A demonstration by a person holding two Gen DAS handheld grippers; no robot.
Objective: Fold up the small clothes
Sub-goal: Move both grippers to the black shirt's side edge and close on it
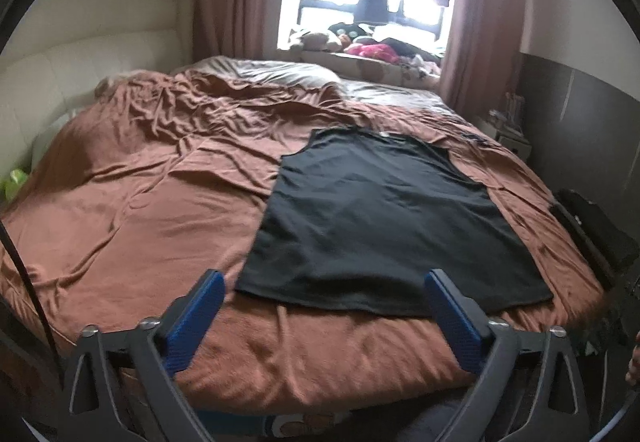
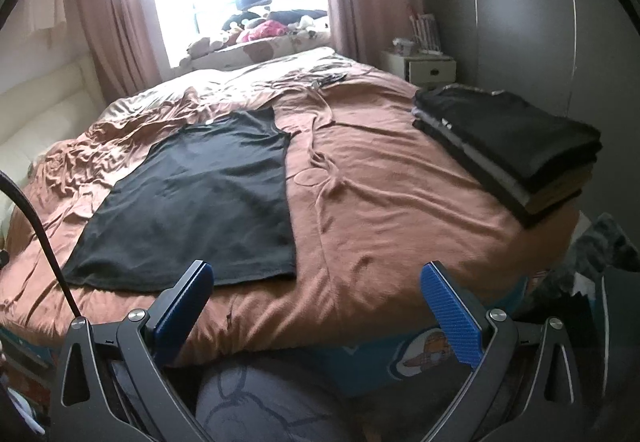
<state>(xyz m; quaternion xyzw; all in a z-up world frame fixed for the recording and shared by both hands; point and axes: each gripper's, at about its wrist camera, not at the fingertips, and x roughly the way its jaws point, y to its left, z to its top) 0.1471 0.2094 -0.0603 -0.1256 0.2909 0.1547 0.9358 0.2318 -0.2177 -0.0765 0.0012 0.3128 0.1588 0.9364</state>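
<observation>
Presently, a black sleeveless top (image 1: pixel 380 218) lies flat on the bed (image 1: pixel 140 202), hem nearest. The left gripper (image 1: pixel 324 306) and right gripper (image 2: pixel 316 298) both stand released, empty, short of the hem. A folded stack (image 2: pixel 512 150) sits at the bed's right edge; its lower layers are seemingly grey and tan.

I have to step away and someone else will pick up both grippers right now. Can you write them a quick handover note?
Left gripper: open, empty, near the bottom hem of the black sleeveless top.
Right gripper: open, empty, by the same hem.
The top lies spread flat on the brown bedsheet, not yet folded.
Done: a stack of folded clothes sits at the bed's right edge.
Left: fold the top and add it to the stack.
</observation>
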